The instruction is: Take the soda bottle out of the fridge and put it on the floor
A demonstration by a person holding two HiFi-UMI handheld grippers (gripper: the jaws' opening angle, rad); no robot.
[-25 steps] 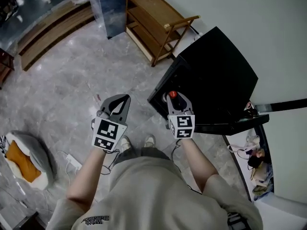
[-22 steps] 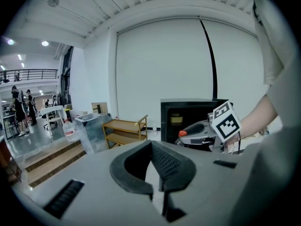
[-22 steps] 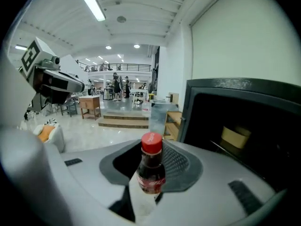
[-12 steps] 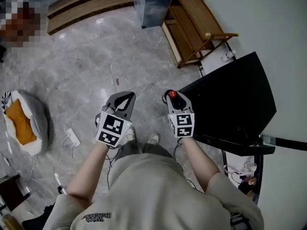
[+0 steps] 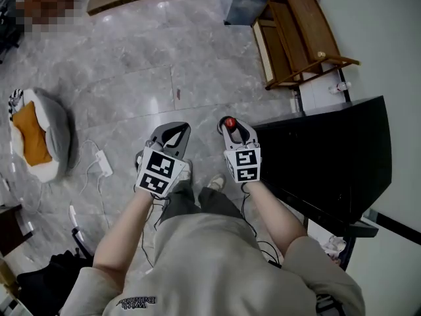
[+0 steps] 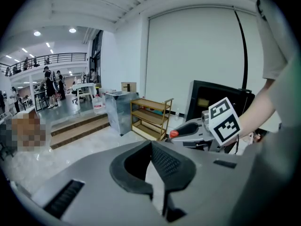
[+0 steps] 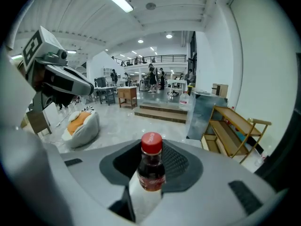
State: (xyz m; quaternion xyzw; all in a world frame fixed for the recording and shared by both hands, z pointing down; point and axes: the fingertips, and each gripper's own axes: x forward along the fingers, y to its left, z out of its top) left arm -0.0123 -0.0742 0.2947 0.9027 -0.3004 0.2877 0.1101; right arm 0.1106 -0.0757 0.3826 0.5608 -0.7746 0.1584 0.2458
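Observation:
The soda bottle (image 7: 151,172), dark with a red cap (image 5: 229,122), stands upright between the jaws of my right gripper (image 5: 231,131), which is shut on it. The same cap (image 6: 174,134) pokes out of the right gripper (image 6: 194,130) in the left gripper view. My left gripper (image 5: 175,129) hangs beside it on the left, tips together (image 6: 151,145), with nothing in it. Both are over the grey marble floor (image 5: 131,78), just ahead of the person's shoes. The black fridge (image 5: 332,150) stands to the right of the right gripper.
A wooden shelf rack (image 5: 299,31) stands beyond the fridge by the white wall. A grey pet bed with an orange cushion (image 5: 36,133) lies at far left, a white power strip (image 5: 103,164) and cable near it. A dark bag (image 5: 46,285) lies lower left.
The person has turned left, away from the fridge, which has slid to the right of the picture. Both grippers have swung out over open floor. The bottle stays in the right gripper.

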